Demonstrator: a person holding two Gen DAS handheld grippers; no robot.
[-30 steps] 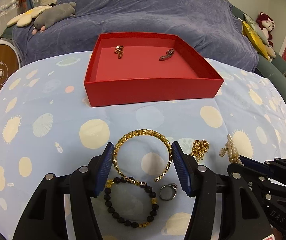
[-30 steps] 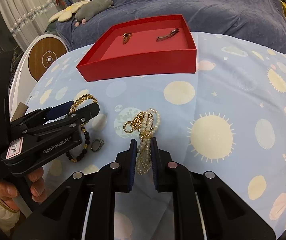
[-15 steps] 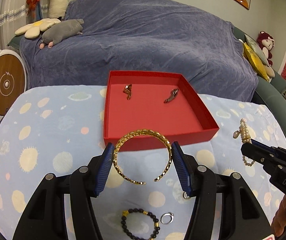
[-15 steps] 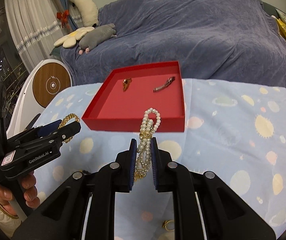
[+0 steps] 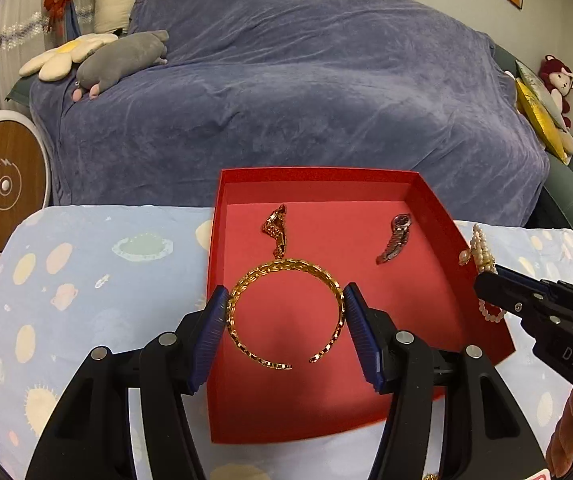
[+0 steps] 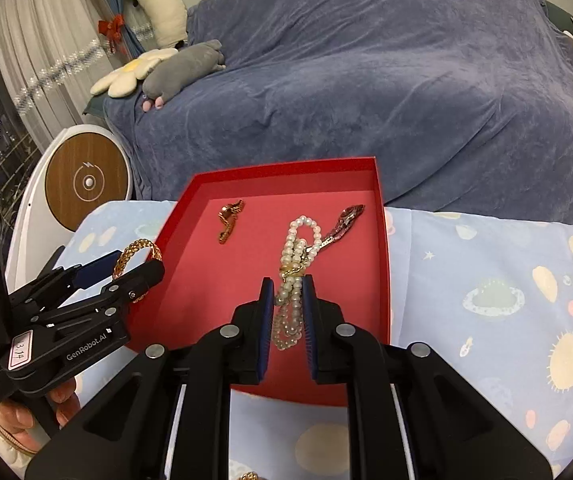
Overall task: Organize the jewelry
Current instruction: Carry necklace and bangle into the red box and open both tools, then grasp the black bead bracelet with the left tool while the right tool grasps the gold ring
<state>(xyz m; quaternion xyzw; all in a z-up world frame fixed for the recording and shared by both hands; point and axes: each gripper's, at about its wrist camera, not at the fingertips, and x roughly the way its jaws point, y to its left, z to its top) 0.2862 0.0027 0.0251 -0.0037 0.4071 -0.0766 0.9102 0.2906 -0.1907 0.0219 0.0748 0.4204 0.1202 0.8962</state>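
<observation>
My left gripper (image 5: 285, 300) is shut on a gold open bangle (image 5: 286, 270) and holds it above the red tray (image 5: 438, 208), over its near left part. My right gripper (image 6: 288, 286) is shut on a pearl necklace (image 6: 300, 240) with a gold chain bunched in it, held above the tray (image 6: 190, 248). Inside the tray lie a small gold chain piece (image 5: 276, 226) and a silver watch (image 5: 396, 238). In the right wrist view the left gripper (image 6: 126, 270) with the bangle (image 6: 136, 252) shows at the tray's left edge. In the left wrist view the right gripper (image 5: 490, 276) with the pearls (image 5: 480, 248) shows at the tray's right edge.
The tray sits on a light blue planet-print cloth (image 5: 86, 280). Behind it is a sofa under a blue-purple throw (image 5: 306, 80) with plush toys (image 5: 118, 56). A round white and wood device (image 5: 2, 184) stands at the left. A gold piece (image 6: 250, 476) lies on the cloth below the right gripper.
Both grippers have lifted from the cloth and moved forward over the red tray, carrying the bangle and the pearl necklace. The bead bracelet and ring on the cloth have dropped out of view.
</observation>
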